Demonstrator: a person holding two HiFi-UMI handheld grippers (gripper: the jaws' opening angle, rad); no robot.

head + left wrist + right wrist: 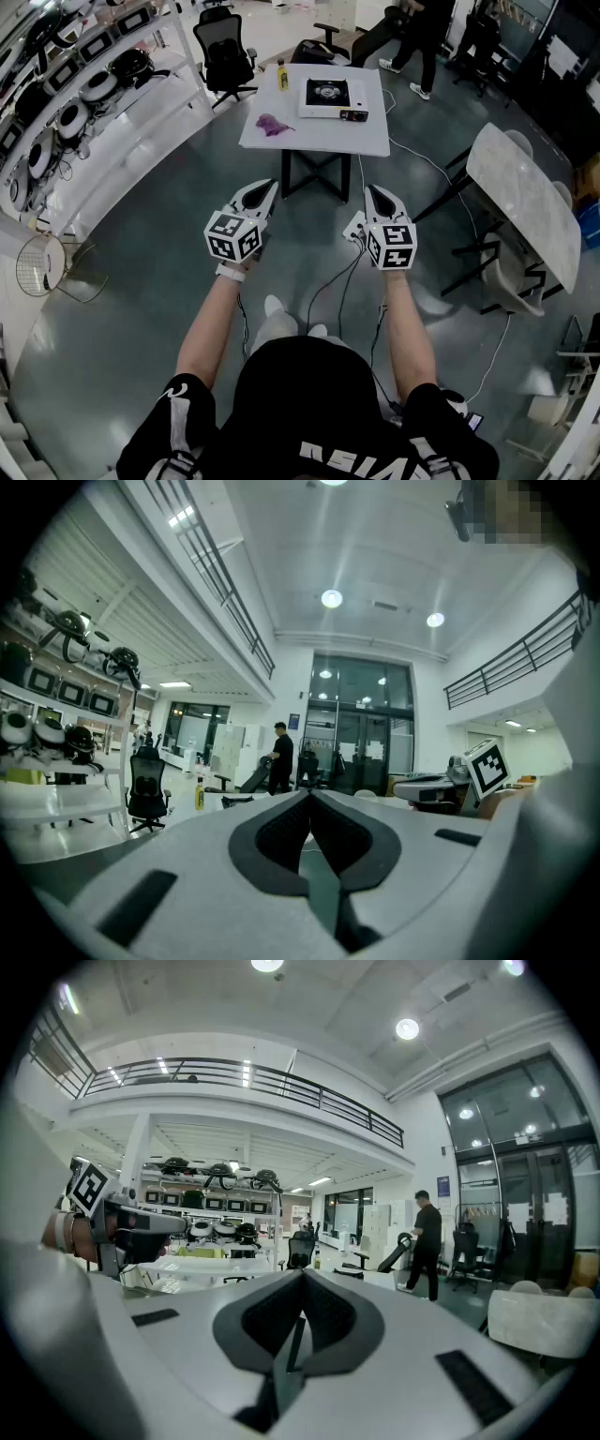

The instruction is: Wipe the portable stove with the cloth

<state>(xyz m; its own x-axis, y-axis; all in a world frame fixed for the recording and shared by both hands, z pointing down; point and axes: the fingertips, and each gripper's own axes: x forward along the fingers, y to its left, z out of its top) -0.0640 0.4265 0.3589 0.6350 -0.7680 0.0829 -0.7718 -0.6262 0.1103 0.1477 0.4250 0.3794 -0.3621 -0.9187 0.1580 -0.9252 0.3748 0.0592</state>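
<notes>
In the head view the portable stove (330, 97) sits on a white table (319, 141) at the far side of the room. A purple cloth (272, 124) lies crumpled near the table's left edge. Both grippers are held side by side above the floor, well short of the table and pointing toward it. The left gripper (268, 187) has its jaws together with nothing between them, and its tips meet in its own view (309, 795). The right gripper (373, 190) is likewise shut and empty (302, 1275). Neither gripper touches the cloth or the stove.
A yellow bottle (281, 75) stands at the table's back left. Cables (349, 267) trail over the floor beneath my hands. A black office chair (225, 52) stands left of the table, shelving with round devices (75, 103) runs along the left, and a marble table (525, 192) stands right. A person (424, 37) stands behind.
</notes>
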